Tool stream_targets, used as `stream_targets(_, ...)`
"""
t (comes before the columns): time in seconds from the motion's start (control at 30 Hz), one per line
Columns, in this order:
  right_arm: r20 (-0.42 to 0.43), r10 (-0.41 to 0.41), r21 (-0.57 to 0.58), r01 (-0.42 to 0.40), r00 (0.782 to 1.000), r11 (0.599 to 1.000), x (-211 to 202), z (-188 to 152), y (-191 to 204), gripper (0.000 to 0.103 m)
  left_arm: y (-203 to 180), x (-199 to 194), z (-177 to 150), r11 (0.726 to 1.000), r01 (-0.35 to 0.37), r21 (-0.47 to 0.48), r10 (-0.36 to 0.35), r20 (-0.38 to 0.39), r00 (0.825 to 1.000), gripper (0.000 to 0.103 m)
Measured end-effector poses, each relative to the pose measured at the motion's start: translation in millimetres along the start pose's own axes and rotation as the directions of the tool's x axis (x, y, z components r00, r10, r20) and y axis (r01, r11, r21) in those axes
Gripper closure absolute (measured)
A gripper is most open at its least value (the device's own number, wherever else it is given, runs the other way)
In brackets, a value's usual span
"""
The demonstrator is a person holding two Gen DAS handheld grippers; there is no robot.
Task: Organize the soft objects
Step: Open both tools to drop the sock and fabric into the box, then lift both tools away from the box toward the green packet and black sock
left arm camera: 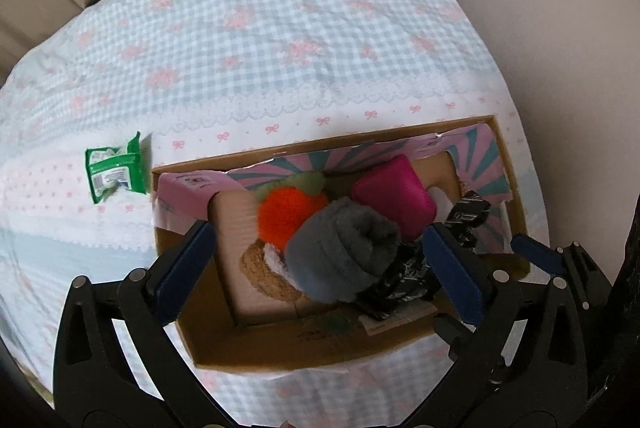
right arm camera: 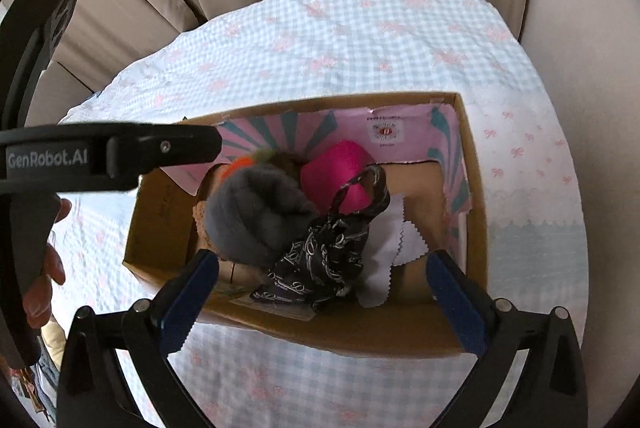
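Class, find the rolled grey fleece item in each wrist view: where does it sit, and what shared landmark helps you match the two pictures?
Left wrist: grey fleece roll lies lower centre, between the open fingers.
Right wrist: it lies left of centre.
Shared landmark: the pink cube behind it in the cardboard box.

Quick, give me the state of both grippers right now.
Left gripper: open, holding nothing, above the cardboard box.
Right gripper: open, holding nothing, over the same box.

grey sock roll (left arm camera: 342, 248) in cardboard box (left arm camera: 304, 348), between spread fingers (left arm camera: 186, 268).
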State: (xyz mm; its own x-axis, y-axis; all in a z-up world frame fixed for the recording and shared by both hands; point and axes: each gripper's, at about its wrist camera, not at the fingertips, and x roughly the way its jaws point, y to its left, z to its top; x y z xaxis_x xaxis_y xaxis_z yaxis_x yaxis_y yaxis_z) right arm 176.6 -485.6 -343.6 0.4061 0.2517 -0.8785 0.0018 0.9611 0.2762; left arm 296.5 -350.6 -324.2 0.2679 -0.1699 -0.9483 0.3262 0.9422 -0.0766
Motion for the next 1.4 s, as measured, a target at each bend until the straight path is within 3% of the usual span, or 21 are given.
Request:
stream_targets(0.3,0.040,-0.021,-0.007,0.022,0.999,1.000,-29.3,5.2,12.4,0.000,-1.4,-40.8,-7.5,1.000,0.011,-0.005,-0.011,0.058,0.998,0.000)
stream_targets(0.73,0.164,-0.049,-0.050,0.058,0.985,0.997,-117.6,11.0,56.9,0.000,12.3,-161.1,-35.1,0.999,0.029,-0.037,-0.020,0.234,0.972,0.000)
stream_targets(0.9,0.220,-0.052,-0.055,0.066,0.974,0.996,-163.1,8.4,84.1,0.000,30.2,-213.0,-60.2,0.996,0.055,-0.075,-0.029,0.313,0.949,0.000)
stream_targets(1.1,0.295,-0.074,-0.110,0.111,0.953,0.988,-211.5,-0.6,130.3,0.000,66.0,-274.2,-103.8,0.993,0.029,-0.118,0.022,0.411,0.912,0.000)
stream_targets(1.4,0.366,-0.089,-0.112,0.139,0.926,0.984,-250.0,-31.9,200.7,0.000,128.3,-328.4,-162.5,0.994,-0.001,-0.110,0.056,0.494,0.867,0.000)
